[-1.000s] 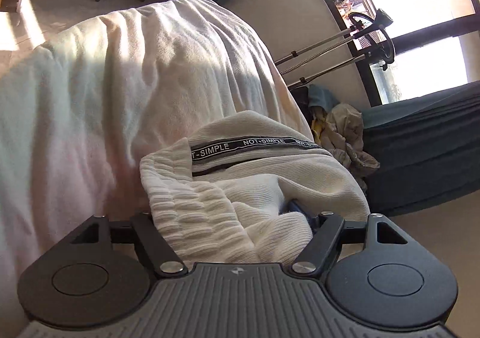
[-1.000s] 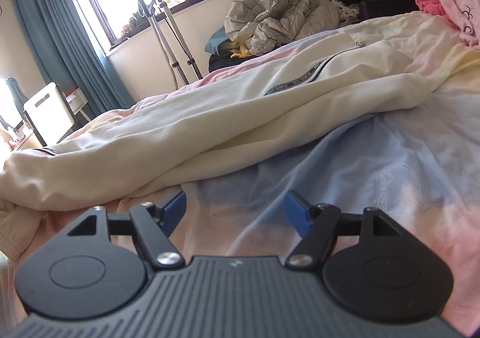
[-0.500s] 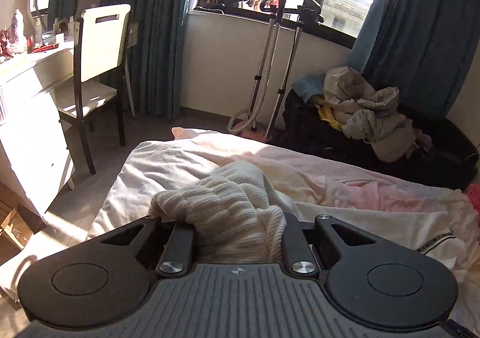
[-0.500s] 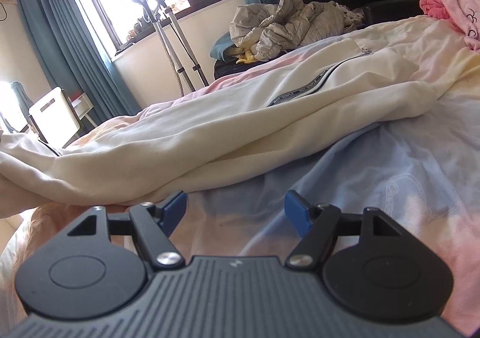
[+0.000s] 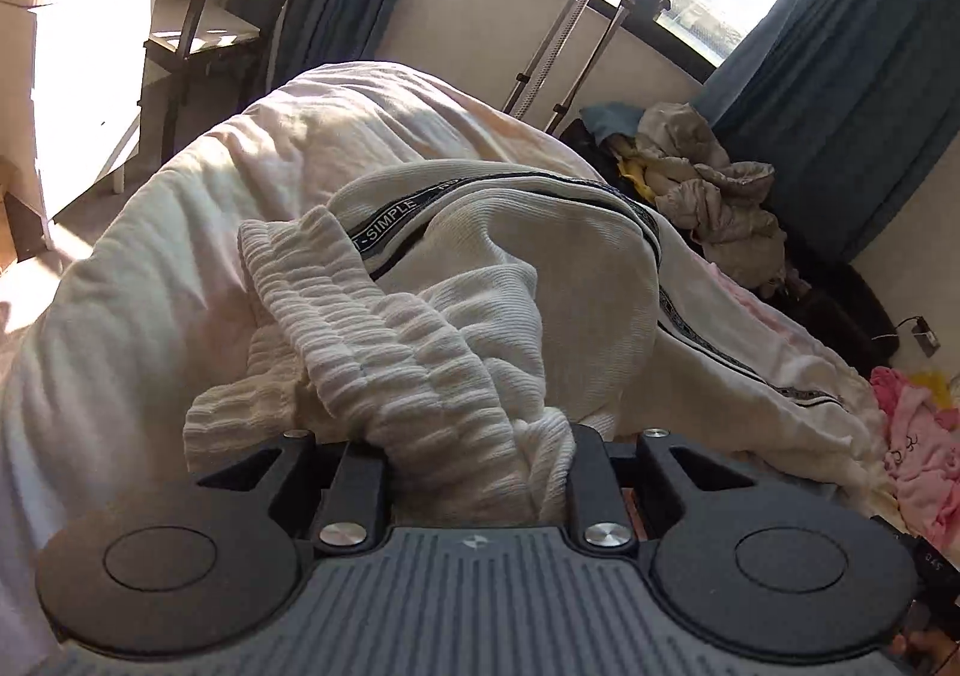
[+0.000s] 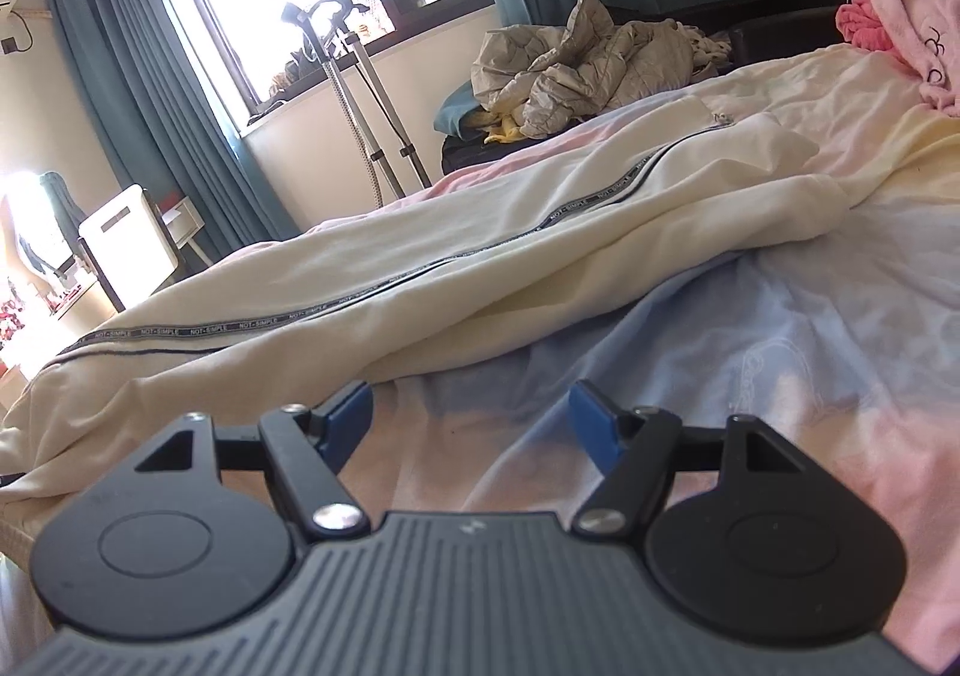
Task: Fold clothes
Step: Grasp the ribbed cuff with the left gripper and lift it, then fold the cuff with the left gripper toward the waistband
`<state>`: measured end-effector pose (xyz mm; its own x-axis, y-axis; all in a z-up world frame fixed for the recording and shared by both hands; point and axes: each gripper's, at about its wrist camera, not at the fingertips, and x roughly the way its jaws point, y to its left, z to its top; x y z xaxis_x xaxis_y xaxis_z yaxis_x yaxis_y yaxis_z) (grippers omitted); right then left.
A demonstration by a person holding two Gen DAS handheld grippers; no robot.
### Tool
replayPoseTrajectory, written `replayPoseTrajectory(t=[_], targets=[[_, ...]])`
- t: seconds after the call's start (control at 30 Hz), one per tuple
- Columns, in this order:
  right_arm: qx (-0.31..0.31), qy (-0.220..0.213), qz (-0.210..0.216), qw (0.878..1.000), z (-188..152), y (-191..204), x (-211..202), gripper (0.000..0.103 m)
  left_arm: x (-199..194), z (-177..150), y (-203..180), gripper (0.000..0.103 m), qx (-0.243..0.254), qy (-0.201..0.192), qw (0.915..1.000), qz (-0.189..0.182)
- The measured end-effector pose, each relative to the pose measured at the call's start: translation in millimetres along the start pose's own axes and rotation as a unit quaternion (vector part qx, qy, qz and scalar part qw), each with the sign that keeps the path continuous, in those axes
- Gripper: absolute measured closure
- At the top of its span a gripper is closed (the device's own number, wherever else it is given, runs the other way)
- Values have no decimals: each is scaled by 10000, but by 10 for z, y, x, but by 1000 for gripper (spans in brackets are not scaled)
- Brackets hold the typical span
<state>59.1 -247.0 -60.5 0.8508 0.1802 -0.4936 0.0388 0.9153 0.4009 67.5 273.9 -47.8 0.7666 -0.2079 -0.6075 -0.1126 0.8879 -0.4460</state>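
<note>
Left wrist view shows our left gripper (image 5: 474, 472) at lower centre, its jaws having just closed and eased a little, clamped on the ribbed waistband (image 5: 384, 352) of the cream trousers (image 5: 540, 268), probably to carry that end over for a fold. Our right gripper (image 6: 471, 418) waits with jaws apart and empty over the bedsheet (image 6: 750, 352), near the trouser leg stretched across mid-frame.
</note>
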Motion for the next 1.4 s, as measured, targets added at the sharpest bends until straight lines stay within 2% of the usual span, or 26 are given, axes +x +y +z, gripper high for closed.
replayPoseTrajectory(t=[0.07, 0.2, 0.27, 0.33, 0.4, 0.5, 0.53, 0.57, 0.63, 0.67, 0.8, 0.93, 1.07, 1.1, 1.2, 1.23, 1.27, 1.4], targets=[[-32, 29, 12, 10000, -31, 14, -31, 30, 10, -55, -19, 79, -120, -52, 9999, -90], [-118, 69, 67, 9999, -63, 64, -42, 30, 9, -89, -178, 75, 127, -13, 9999, 60], [-128, 100, 81, 9998, -76, 68, -34, 30, -41, -96, -182, 56, 94, -148, 9998, 120], [-74, 128, 99, 9998, -82, 53, -26, 30, -108, -132, -147, 51, 15, -268, 9996, 102], [0, 146, 135, 9998, -81, 33, -17, 30, -185, -176, -101, 48, -72, -328, 9994, 8], [89, 184, 188, 9996, -83, 18, 11, 30, -306, -191, 27, 43, -416, -436, 9974, -400], [102, 214, 197, 9995, -89, 17, 26, 30, -341, -188, 78, 37, -538, -480, 9958, -568], [111, 249, 202, 9994, -97, 18, 42, 30, -379, -184, 135, 25, -673, -535, 9934, -756], [127, 331, 205, 9992, -115, 26, 79, 30, -448, -170, 292, 16, -1010, -699, 9849, -1220], [142, 364, 212, 9990, -122, 30, 95, 30, -464, -157, 375, 16, -1171, -760, 9805, -1383], [154, 443, 211, 9987, -129, 64, 157, 30, -363, -53, 751, 16, -1835, -819, 9700, -1369], [109, 534, 211, 9983, -137, 121, 243, 30, -106, 104, 1155, 16, -2625, -900, 9482, -1547], [49, 675, 170, 9976, -152, 183, 353, 30, 153, 263, 1490, 17, -3366, -805, 9275, -1414], [12, 703, 152, 9974, -157, 199, 377, 30, 203, 301, 1533, 17, -3401, -777, 9259, -1448], [-71, 771, 113, 9969, -167, 233, 444, 30, 382, 483, 1610, 19, -3379, -579, 9263, -1560], [-76, 786, 107, 9968, -170, 239, 463, 30, 426, 535, 1602, 26, -3379, -551, 9261, -1586], [-76, 797, 106, 9967, -171, 246, 481, 30, 462, 593, 1556, 41, -3340, -518, 9281, -1560], [-122, 833, 112, 9964, -178, 285, 547, 30, 680, 924, 1200, 47, -2625, -114, 9613, -834]])
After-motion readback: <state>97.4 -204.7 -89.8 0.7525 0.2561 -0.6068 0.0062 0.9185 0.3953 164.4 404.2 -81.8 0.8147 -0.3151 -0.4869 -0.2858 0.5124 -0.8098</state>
